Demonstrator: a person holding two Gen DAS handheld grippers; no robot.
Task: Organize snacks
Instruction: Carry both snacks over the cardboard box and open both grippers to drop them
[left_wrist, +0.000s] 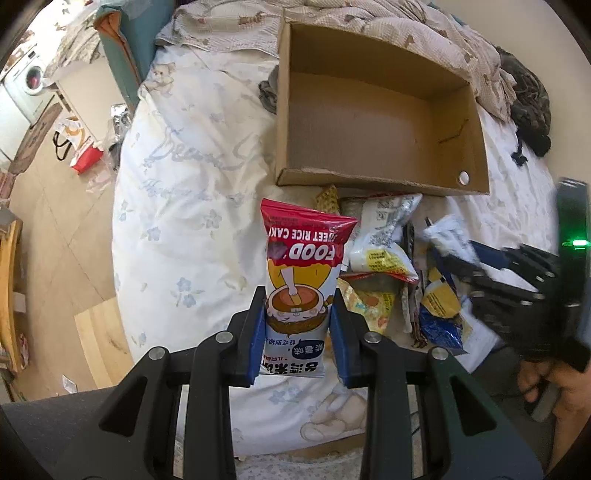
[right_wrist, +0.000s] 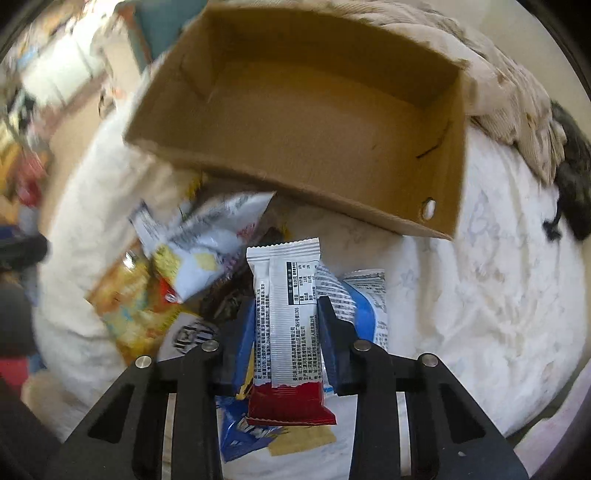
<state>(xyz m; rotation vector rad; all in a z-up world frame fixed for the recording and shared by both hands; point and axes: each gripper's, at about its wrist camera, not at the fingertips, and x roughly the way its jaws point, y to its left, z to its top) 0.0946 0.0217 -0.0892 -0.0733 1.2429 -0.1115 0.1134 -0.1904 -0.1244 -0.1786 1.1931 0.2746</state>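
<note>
My left gripper (left_wrist: 297, 295) is shut on a red and white sweet rice cake packet (left_wrist: 301, 266), held above the bed in front of the open cardboard box (left_wrist: 369, 122). My right gripper (right_wrist: 286, 306) is shut on a white and red snack packet (right_wrist: 286, 317), back side up, held above the snack pile (right_wrist: 192, 266). The box (right_wrist: 314, 110) lies just beyond, with nothing inside. In the left wrist view the right gripper (left_wrist: 491, 266) shows at the right, over the pile (left_wrist: 388, 258).
The box and pile rest on a white floral bed sheet (left_wrist: 184, 206). A crumpled quilt (left_wrist: 424, 33) and dark cloth (left_wrist: 528, 99) lie behind the box. The floor with a red bag (left_wrist: 85, 155) is to the left, below the bed edge.
</note>
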